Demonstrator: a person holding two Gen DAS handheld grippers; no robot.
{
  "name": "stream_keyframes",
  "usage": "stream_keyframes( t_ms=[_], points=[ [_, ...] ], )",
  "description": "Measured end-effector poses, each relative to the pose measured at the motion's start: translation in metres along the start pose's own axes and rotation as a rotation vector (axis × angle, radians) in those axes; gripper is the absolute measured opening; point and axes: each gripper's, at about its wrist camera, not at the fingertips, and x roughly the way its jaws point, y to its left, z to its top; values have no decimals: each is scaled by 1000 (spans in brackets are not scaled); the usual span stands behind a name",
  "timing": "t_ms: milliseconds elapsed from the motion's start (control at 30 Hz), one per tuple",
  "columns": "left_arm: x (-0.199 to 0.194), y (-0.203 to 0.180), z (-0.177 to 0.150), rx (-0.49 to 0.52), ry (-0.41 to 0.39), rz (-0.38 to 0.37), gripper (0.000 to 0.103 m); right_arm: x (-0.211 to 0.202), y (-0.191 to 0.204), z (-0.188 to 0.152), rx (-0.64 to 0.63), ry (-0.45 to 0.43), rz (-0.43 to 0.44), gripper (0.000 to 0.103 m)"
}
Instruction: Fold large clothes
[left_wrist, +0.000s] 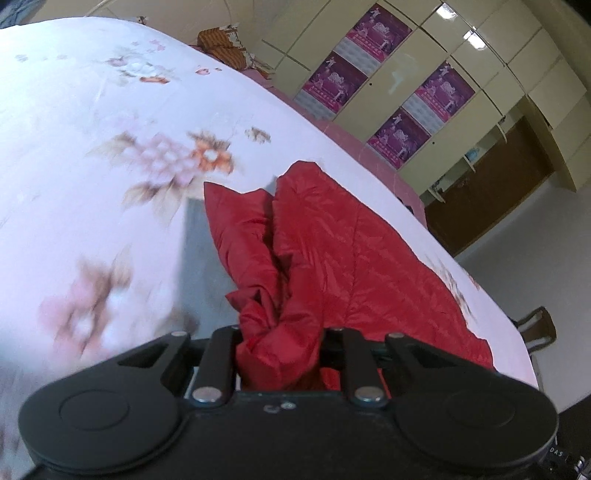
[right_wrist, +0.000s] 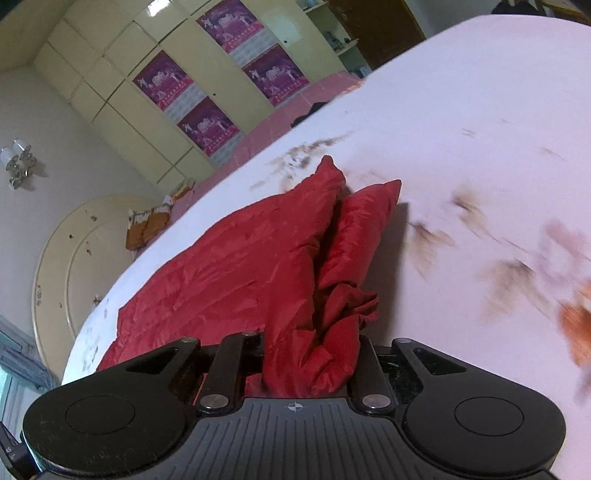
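Observation:
A red quilted garment (left_wrist: 332, 236) lies spread on a bed with a white floral sheet (left_wrist: 110, 166). In the left wrist view my left gripper (left_wrist: 279, 354) is shut on a bunched edge of the red fabric, which fills the gap between its fingers and lifts off the sheet. In the right wrist view the same red garment (right_wrist: 240, 266) stretches away over the sheet (right_wrist: 461, 147), and my right gripper (right_wrist: 308, 365) is shut on another gathered edge of it. The fingertips of both grippers are hidden in the cloth.
Cream wardrobe doors with purple posters (left_wrist: 388, 85) stand beyond the bed. Patterned orange pillows (left_wrist: 221, 44) lie at the bed's far end. A round cream headboard (right_wrist: 85, 251) and a wall lamp (right_wrist: 20, 162) show in the right wrist view. A brown chair (left_wrist: 535, 328) stands by the bed edge.

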Motion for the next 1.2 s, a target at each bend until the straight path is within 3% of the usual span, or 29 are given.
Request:
stream_keyframes(
  t_ms=[300, 433, 500, 567, 600, 633, 667, 700, 767, 800, 833, 900, 933, 1033, 1200],
  points=[
    [-61, 6, -53, -15, -15, 4, 18, -59, -12, -27, -17, 10, 5, 16],
    [-67, 15, -69, -34, -17, 5, 19, -61, -18, -35, -28, 37, -3, 17],
    [-66, 19, -73, -54, -34, 4, 28, -52, -22, -35, -37, 61, -26, 17],
    [-62, 27, -75, -129, -26, 13, 50, -48, -24, -34, -46, 76, -40, 22],
    [-61, 32, -75, -162, -31, 8, 55, -49, -24, -33, -43, 78, -51, 34],
    [-63, 36, -76, -183, -43, -17, 59, -53, -24, -32, -44, 63, -88, 61],
    [-66, 39, -77, -197, -49, -25, 64, -61, -25, -31, -49, 20, -132, 72],
    [-67, 40, -78, -199, -50, -30, 66, -70, -31, -32, -53, -26, -153, 78],
    [-71, 43, -78, -200, -46, -40, 70, -89, -42, -29, -18, -61, -186, 78],
    [-73, 44, -79, -203, -38, -38, 70, -99, -45, -28, 4, -79, -190, 69],
    [-75, 43, -80, -203, -31, -38, 70, -108, -44, -27, 5, -95, -170, 42],
    [-76, 42, -80, -192, -25, -41, 69, -116, -26, -29, -65, -96, -140, 24],
    [-75, 42, -81, -193, -23, -42, 68, -114, -11, -31, -112, -87, -119, 6],
    [-67, 40, -82, -193, -17, -34, 66, -101, 32, -45, -225, -27, -21, 2],
    [-56, 34, -78, -157, -6, -17, 43, -67, 69, -63, -263, 52, 52, 2]
  ],
)
